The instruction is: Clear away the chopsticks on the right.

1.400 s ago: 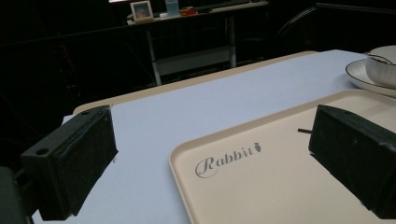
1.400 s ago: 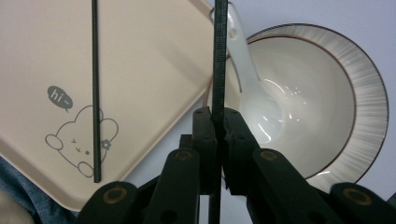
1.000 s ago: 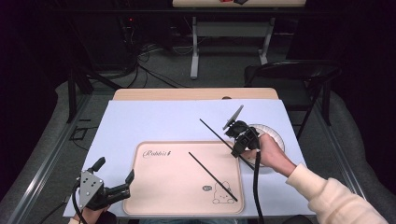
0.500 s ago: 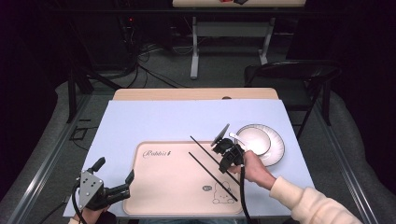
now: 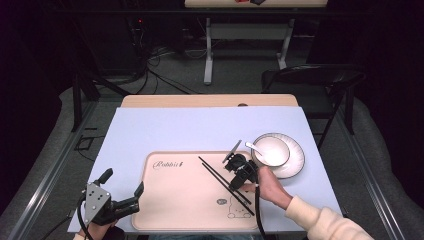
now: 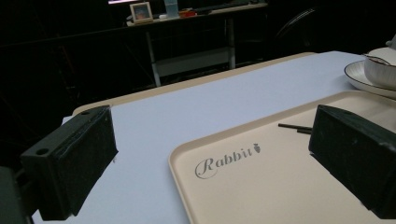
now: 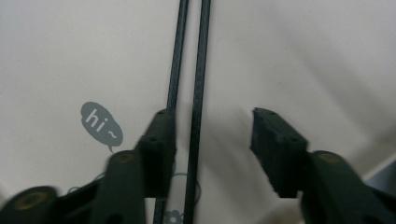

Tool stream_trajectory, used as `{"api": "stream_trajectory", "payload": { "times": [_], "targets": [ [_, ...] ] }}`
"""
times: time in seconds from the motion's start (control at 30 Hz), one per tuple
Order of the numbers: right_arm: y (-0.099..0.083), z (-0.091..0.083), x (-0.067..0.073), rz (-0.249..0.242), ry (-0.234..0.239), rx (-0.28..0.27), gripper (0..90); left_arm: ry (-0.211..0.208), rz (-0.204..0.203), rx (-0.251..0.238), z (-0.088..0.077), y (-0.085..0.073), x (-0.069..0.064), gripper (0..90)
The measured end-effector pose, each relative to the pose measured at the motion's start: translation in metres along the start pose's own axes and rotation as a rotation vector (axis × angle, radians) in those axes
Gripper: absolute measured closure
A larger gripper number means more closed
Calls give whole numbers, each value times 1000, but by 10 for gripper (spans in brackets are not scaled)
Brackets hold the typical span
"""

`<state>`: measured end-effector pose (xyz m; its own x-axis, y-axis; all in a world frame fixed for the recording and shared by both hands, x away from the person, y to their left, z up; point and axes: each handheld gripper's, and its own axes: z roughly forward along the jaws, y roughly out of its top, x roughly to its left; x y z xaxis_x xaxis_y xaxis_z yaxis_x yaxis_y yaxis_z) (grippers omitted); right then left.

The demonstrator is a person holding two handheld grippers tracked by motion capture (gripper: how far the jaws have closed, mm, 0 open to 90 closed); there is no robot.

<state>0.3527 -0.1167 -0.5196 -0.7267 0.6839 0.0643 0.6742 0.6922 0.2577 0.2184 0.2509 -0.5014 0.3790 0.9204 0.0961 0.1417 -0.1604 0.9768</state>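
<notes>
Right gripper view is where the right gripper [image 7: 212,144] is best seen: its jaws are spread apart, nothing pinched, and one of the two black chopsticks [image 7: 201,84] runs straight up through the gap, nearer the left jaw. The other stick is partly hidden behind that left jaw, so contact there can't be judged. Under the jaws a pale tray [image 7: 303,56] is seen, with a little grey "hi~" bubble [image 7: 101,125] printed just left of the left jaw.

From the high view, the right gripper [image 5: 239,169] is held low over the chopsticks [image 5: 222,177], which are laid side by side, slanting across the right part of the tray [image 5: 170,200]. Just past the gripper, off the tray, a white bowl [image 5: 272,150] with a spoon [image 5: 254,148] is parked on a white plate [image 5: 295,162].

Well apart, at the near left corner of the tray, the left gripper [image 5: 122,192] is kept with its jaws wide apart too, nothing between them. In its own view the left gripper [image 6: 210,158] is pointed across the "Rabbit" lettering [image 6: 226,157], with the blue table cover [image 6: 187,112] beyond.
</notes>
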Motion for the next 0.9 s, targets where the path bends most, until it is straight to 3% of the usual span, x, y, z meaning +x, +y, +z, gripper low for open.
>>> {"api": "stream_trajectory", "payload": {
  "times": [0.07, 0.1, 0.17, 0.2, 0.23, 0.3, 0.4, 0.6, 0.67, 0.8, 0.87, 0.9],
  "targets": [
    [-1, -4, 1, -22, -11, -20, 431, -1, 1, 1, 0, 0, 0, 6],
    [-5, -12, 3, -59, -29, -68, 362, -1, 1, 1, 0, 0, 0, 6],
    [-10, -20, 2, -79, -42, -125, 274, 0, 0, 1, 0, 0, 0, 6],
    [-10, -20, 2, -79, -42, -125, 274, 0, 0, 1, 0, 0, 0, 6],
    [-16, -30, 2, -103, -63, -191, 220, -1, 1, 1, 0, 0, 0, 6],
    [-24, -38, 1, -132, -87, -258, 149, -1, 2, 2, 0, 0, 0, 6],
    [-39, -52, -2, -151, -111, -363, 126, -1, 1, 2, 1, 0, 0, 6],
    [-72, -71, -8, -138, -165, -513, 61, -1, 2, 5, 1, 0, 0, 6],
    [-84, -75, -11, -131, -162, -555, 49, -2, 3, 5, 1, 0, -1, 6],
    [-103, -78, -15, -115, -185, -602, 38, 0, 2, 5, 1, 0, 0, 6],
    [-124, -80, -17, -93, -213, -641, 28, -1, 2, 6, 1, 0, 0, 6],
    [-124, -80, -17, -93, -213, -641, 28, -1, 2, 6, 1, 0, 0, 6]
  ]
}}
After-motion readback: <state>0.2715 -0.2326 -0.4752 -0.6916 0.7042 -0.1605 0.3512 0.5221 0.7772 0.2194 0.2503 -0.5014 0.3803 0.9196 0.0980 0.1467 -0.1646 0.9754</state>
